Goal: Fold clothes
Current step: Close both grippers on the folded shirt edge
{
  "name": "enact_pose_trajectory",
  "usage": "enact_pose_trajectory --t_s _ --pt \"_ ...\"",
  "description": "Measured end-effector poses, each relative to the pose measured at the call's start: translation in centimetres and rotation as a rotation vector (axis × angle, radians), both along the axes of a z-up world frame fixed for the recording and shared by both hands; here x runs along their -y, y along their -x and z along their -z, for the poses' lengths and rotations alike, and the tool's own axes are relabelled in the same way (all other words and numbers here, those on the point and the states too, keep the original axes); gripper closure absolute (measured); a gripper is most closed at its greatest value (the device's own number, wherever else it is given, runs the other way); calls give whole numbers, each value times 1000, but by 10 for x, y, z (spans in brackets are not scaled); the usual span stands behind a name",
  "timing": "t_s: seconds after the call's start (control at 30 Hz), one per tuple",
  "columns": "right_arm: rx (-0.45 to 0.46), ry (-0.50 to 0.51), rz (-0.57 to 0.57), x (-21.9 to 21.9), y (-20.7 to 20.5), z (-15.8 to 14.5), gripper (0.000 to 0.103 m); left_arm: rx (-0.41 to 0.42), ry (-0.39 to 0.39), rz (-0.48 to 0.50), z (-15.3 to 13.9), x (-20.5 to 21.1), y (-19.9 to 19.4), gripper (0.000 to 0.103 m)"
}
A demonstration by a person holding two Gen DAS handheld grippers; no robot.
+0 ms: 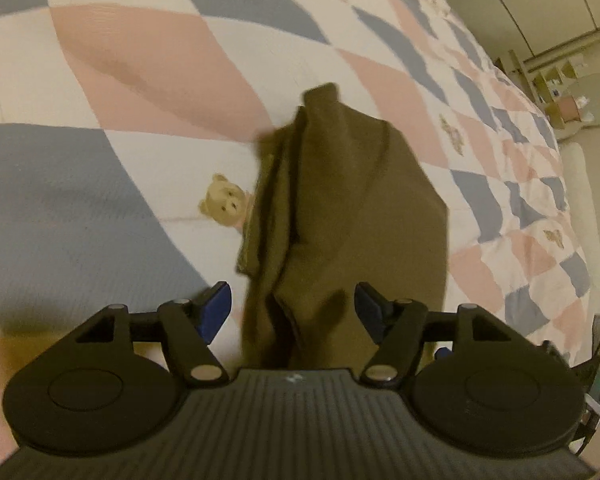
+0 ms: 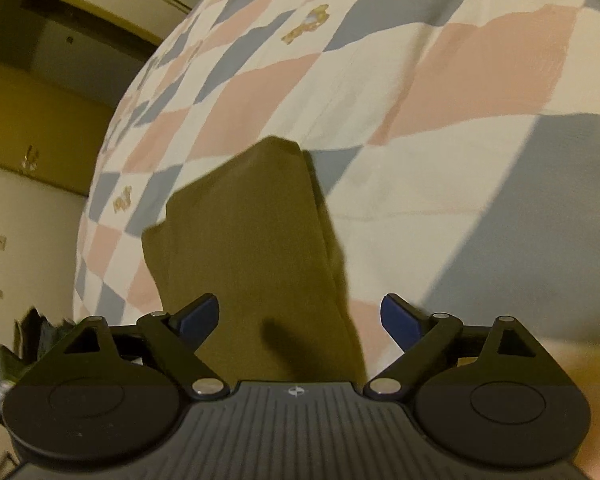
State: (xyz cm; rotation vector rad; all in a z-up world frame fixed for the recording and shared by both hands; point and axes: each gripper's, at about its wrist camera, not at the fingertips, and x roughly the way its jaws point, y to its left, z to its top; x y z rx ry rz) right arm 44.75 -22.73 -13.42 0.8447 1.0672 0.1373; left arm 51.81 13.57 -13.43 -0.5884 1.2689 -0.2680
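An olive-brown garment (image 1: 332, 208) lies folded into a narrow stack on the checked quilt (image 1: 100, 168), with layered edges along its left side. My left gripper (image 1: 292, 312) hovers over its near end, jaws open, blue pads (image 1: 214, 312) standing apart from the cloth on both sides. In the right wrist view the same garment (image 2: 252, 248) stretches away from the camera. My right gripper (image 2: 300, 320) is open wide above its near end; the garment's right edge runs between the fingers and neither pad (image 2: 400, 322) presses on it.
The pink, blue and white quilt (image 2: 420, 120) covers a bed, with a teddy bear print (image 1: 226, 204) beside the garment. Shelves and small furniture (image 1: 564, 96) stand past the bed's far right. A dark doorway and wall (image 2: 40, 80) lie at the left.
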Motion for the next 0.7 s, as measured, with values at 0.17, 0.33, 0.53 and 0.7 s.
enact_pose_trajectory --t_s 0.17,0.33,0.53,0.7 --pt "6 -101 28 5 -27 24 13 -51 111 -33 29 -8 -24 39" --pt "-6 -185 6 4 -46 48 13 -76 209 -42 48 -13 -40 38" --pt "-11 -201 -94 -12 -64 61 22 -75 263 45 59 2 -53 44" --pt "-52 -154 -93 -14 -64 61 54 -39 223 132 50 18 -51 70"
